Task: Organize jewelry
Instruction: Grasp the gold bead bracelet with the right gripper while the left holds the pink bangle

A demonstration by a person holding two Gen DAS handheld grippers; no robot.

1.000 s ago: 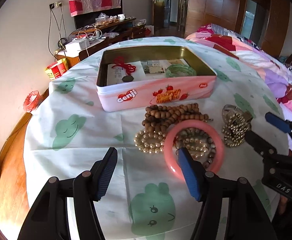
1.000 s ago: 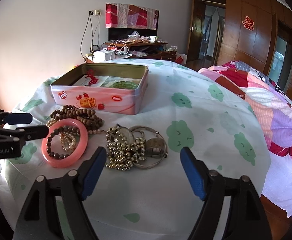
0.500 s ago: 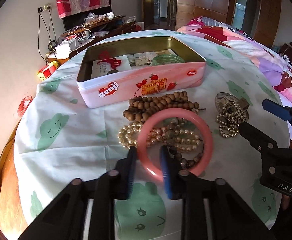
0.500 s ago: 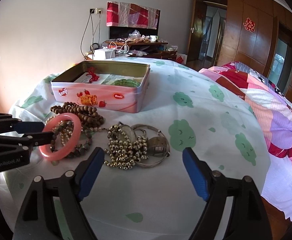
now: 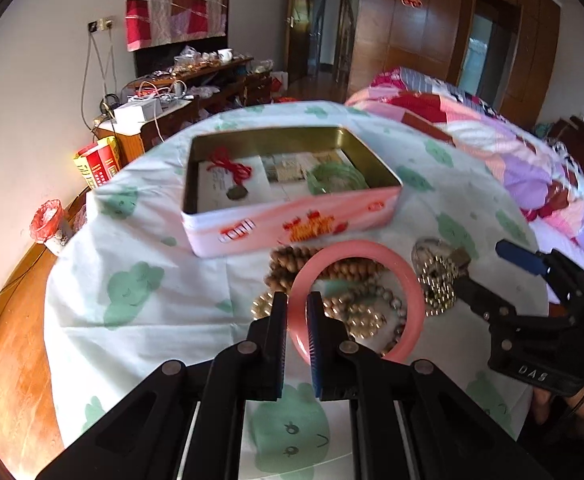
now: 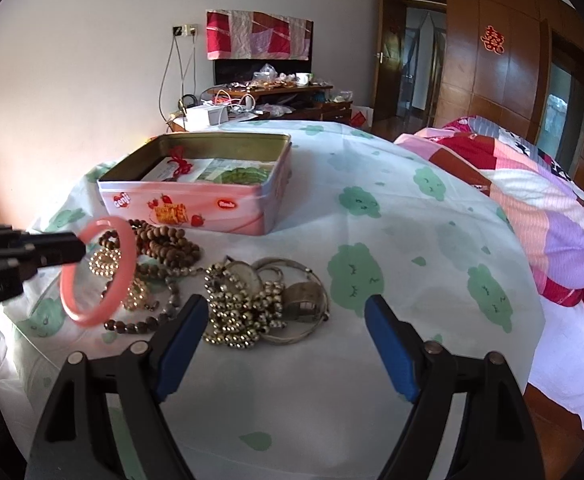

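Pinching the near rim of the pink bangle [image 5: 355, 304], the left gripper [image 5: 296, 320] has its two blue-padded fingers closed down to the thickness of the band, and the bangle hangs tilted in the air above the desk [image 6: 403, 248], clear of the cloth in the right wrist view. Under it lies a heap of beads: a wooden bead string [image 6: 164, 244] nearest the tin, a pearl bracelet [image 6: 106, 260] showing through the ring, and a darker bead strand [image 6: 140, 322] trailing toward the near edge. Just beside that heap sits a cluster of gold-coloured bead bracelets [image 6: 240, 308] tangled with silver bangles [image 6: 303, 304].

The right gripper [image 6: 286, 344] hovers over that gold and silver cluster with its fingers spread wide, holding nothing.

Behind the jewelry stands the open pink biscuit tin [image 5: 292, 224], lid off, its gold inner walls showing. Inside, toward the left, a red knotted cord with a small dark pendant [image 5: 234, 174] lies on white paper or card; toward the right a green bangle [image 5: 337, 178] rests on printed paper. The rest of the tin's floor is covered with flat papers I can't read.

The desk wears a white cloth printed with green cloud faces [image 6: 353, 278].
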